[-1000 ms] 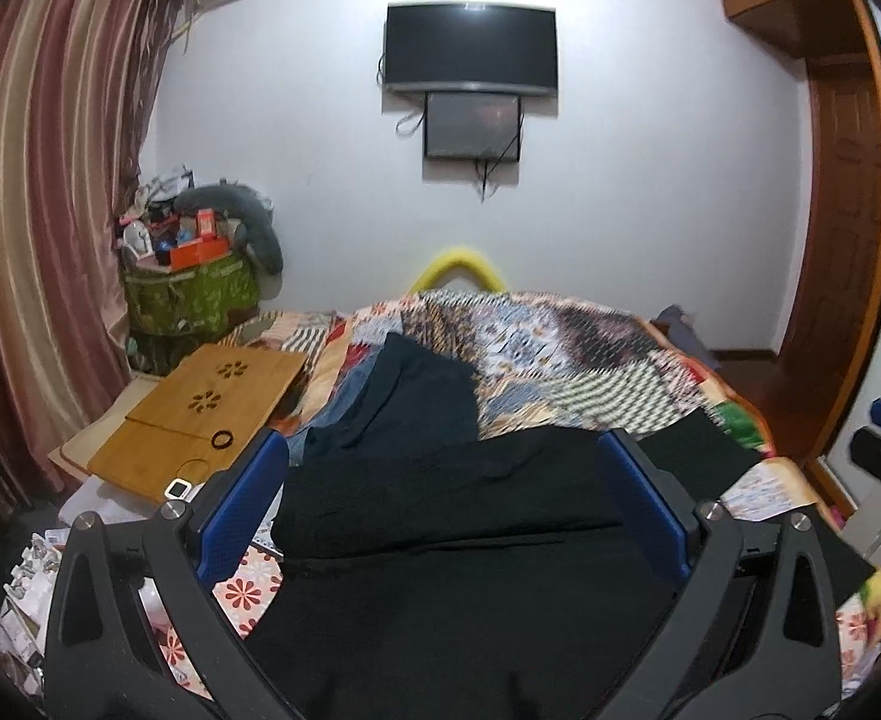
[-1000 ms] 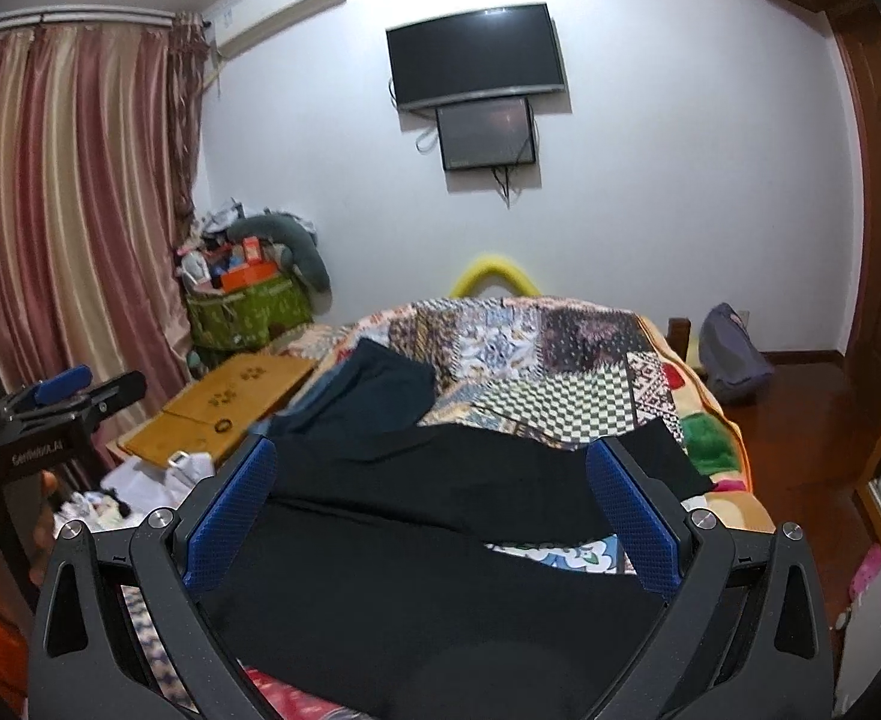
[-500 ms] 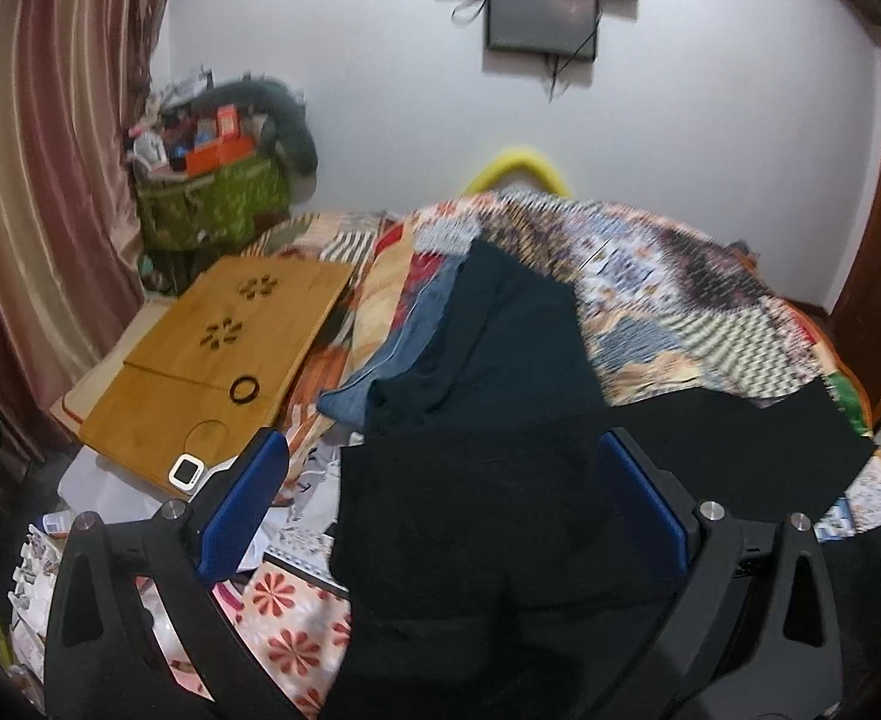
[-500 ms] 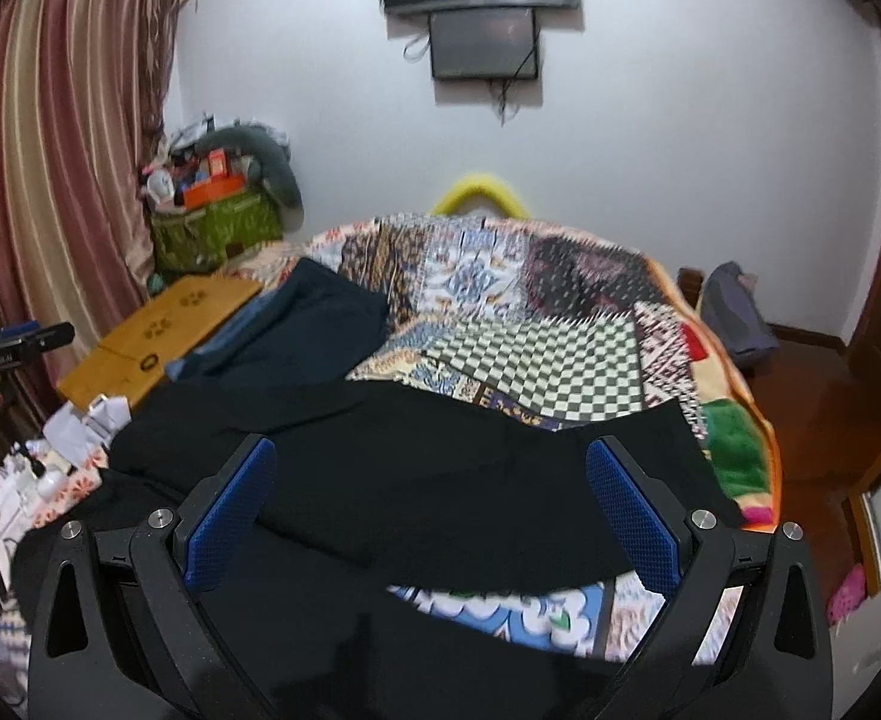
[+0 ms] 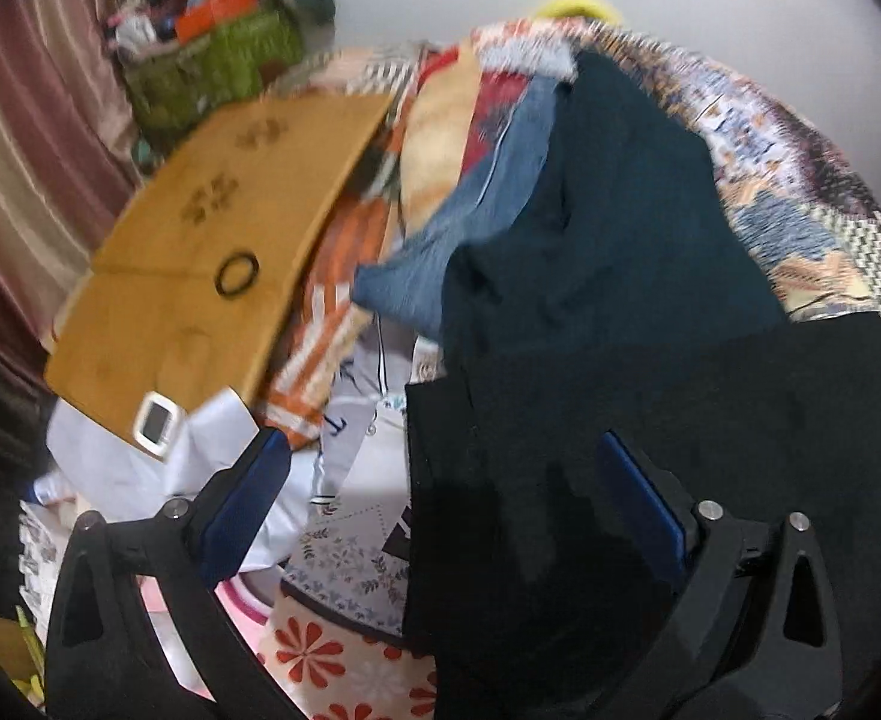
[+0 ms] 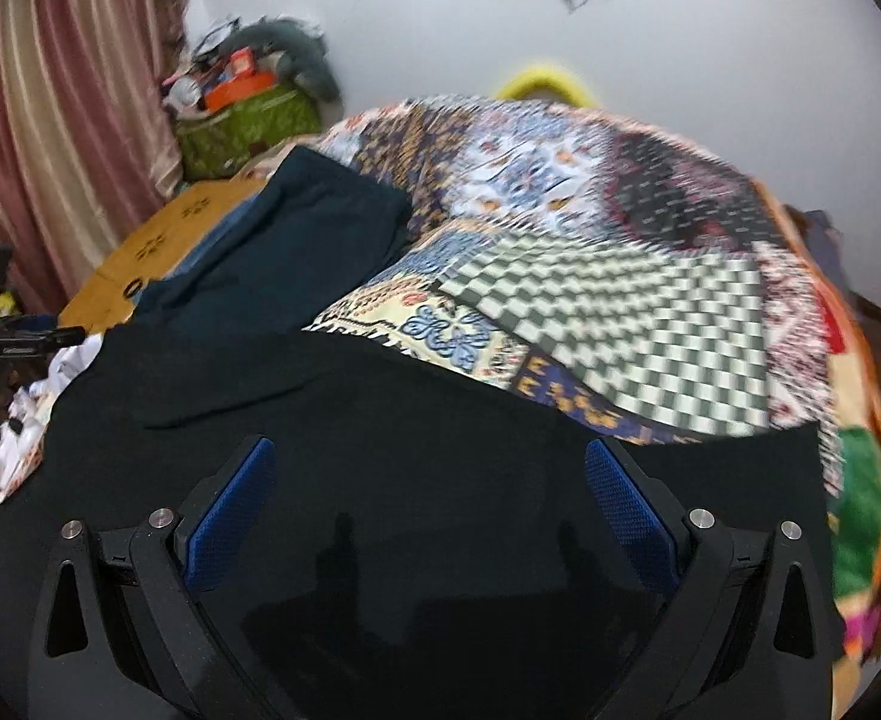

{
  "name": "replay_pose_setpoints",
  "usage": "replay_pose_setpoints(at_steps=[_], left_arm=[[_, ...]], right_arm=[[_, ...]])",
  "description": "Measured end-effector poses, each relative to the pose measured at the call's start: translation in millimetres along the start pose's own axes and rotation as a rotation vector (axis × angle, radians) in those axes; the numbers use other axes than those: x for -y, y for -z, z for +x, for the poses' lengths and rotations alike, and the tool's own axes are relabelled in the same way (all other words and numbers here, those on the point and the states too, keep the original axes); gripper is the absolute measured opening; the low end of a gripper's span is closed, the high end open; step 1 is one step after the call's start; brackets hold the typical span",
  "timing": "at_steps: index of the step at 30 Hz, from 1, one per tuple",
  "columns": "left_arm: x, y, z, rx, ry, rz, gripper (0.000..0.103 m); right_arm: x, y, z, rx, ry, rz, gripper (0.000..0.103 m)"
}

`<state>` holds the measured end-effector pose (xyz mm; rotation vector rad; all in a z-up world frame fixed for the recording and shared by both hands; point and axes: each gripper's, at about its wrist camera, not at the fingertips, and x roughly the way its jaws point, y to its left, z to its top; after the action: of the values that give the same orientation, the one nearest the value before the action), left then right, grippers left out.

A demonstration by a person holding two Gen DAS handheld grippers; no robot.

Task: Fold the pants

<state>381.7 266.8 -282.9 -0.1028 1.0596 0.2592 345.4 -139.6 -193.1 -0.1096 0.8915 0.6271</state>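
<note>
Black pants lie spread across the near part of a patchwork bed cover. In the left wrist view the black pants fill the lower right, with their left edge between my fingers. My left gripper is open, just above that left edge. My right gripper is open, low over the middle of the pants, nothing between its blue pads. Both views are blurred by motion.
A dark teal garment and a blue garment lie beyond the pants. A wooden lap desk sits left of the bed, with white cloths below it. A green basket and curtains stand at the left.
Both grippers have tilted down and dropped toward the pants. The wall and television have slid out of view. Both stay open.
</note>
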Motion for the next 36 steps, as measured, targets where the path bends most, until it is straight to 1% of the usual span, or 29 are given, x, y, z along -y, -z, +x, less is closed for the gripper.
replay_pose_setpoints(at_steps=[1, 4, 5, 8, 9, 10, 11, 12, 13, 15, 16, 18, 19, 20, 21, 23, 24, 26, 28, 30, 32, 35, 36], left_arm=[[-1.8, 0.5, 8.9, -0.024, 0.004, -0.010, 0.094], [-7.3, 1.7, 31.0, -0.095, 0.033, -0.038, 0.085], [-9.2, 0.9, 37.5, -0.108, 0.046, -0.048, 0.084], [-9.6, -4.5, 50.7, -0.137, 0.106, -0.064, 0.075], [-8.0, -5.8, 52.6, -0.142, 0.124, -0.064, 0.069], [-7.3, -6.9, 54.1, -0.147, 0.147, -0.063, 0.059], [-4.4, -7.3, 55.3, -0.157, 0.185, -0.057, 0.047], [0.9, -8.5, 57.5, -0.168, 0.198, -0.047, 0.042], [5.2, -7.6, 57.4, -0.177, 0.205, -0.034, 0.034], [13.1, -5.3, 53.8, -0.168, 0.175, 0.002, 0.033], [16.1, -4.1, 51.2, -0.160, 0.156, 0.020, 0.030], [19.2, -0.3, 44.5, -0.142, 0.127, 0.039, 0.024], [18.9, 0.5, 41.3, -0.137, 0.122, 0.039, 0.020], [18.5, 1.6, 37.2, -0.129, 0.112, 0.037, 0.009], [18.6, 0.7, 33.9, -0.120, 0.098, 0.044, 0.009], [20.9, 1.0, 26.9, -0.107, 0.080, 0.071, 0.008], [22.0, 0.1, 23.2, -0.101, 0.068, 0.078, 0.007], [26.1, -5.1, 11.0, -0.078, 0.045, 0.085, 0.007], [30.5, -15.2, -8.0, -0.019, 0.011, 0.098, 0.007], [33.1, -26.7, -27.8, 0.038, -0.020, 0.112, 0.007], [34.0, -38.3, -45.1, 0.074, -0.024, 0.110, 0.007], [36.1, -55.6, -69.7, 0.138, -0.028, 0.100, 0.007], [37.5, -59.6, -77.2, 0.159, -0.031, 0.098, 0.007]], right_arm=[[0.6, -2.6, 7.7, -0.021, -0.029, 0.000, 0.099], [3.2, -13.0, 26.7, -0.059, -0.054, -0.005, 0.099], [3.1, -15.9, 32.6, -0.071, -0.057, -0.009, 0.098], [1.0, -21.9, 46.3, -0.091, -0.032, -0.037, 0.097], [-0.3, -23.3, 51.0, -0.103, -0.024, -0.047, 0.094], [-0.9, -24.4, 55.9, -0.114, -0.012, -0.055, 0.091], [-1.0, -25.1, 61.9, -0.132, -0.004, -0.054, 0.086], [-1.0, -24.0, 68.7, -0.156, -0.006, -0.051, 0.082], [-1.4, -22.3, 72.3, -0.159, -0.002, -0.052, 0.082], [-5.0, -19.4, 72.8, -0.138, 0.014, -0.081, 0.079], [-5.8, -18.2, 71.1, -0.130, 0.013, -0.085, 0.077], [-4.5, -17.9, 68.2, -0.118, 0.007, -0.074, 0.058], [-3.5, -18.2, 67.6, -0.118, -0.001, -0.070, 0.053], [-4.0, -18.7, 67.8, -0.122, -0.012, -0.073, 0.041], [-5.2, -18.3, 67.5, -0.123, -0.003, -0.083, 0.036], [-8.9, -21.2, 70.4, -0.128, 0.018, -0.090, 0.017], [-10.0, -23.1, 71.1, -0.132, 0.030, -0.090, 0.010], [-15.5, -24.9, 68.9, -0.131, 0.054, -0.106, 0.005], [-22.4, -27.3, 62.2, -0.109, 0.102, -0.150, 0.004], [-23.4, -33.7, 52.4, -0.077, 0.129, -0.160, 0.004], [-21.4, -43.7, 39.0, -0.037, 0.145, -0.150, 0.004], [-18.2, -64.5, 8.5, 0.056, 0.168, -0.131, 0.004], [-18.5, -70.2, 2.0, 0.075, 0.172, -0.124, 0.004]])
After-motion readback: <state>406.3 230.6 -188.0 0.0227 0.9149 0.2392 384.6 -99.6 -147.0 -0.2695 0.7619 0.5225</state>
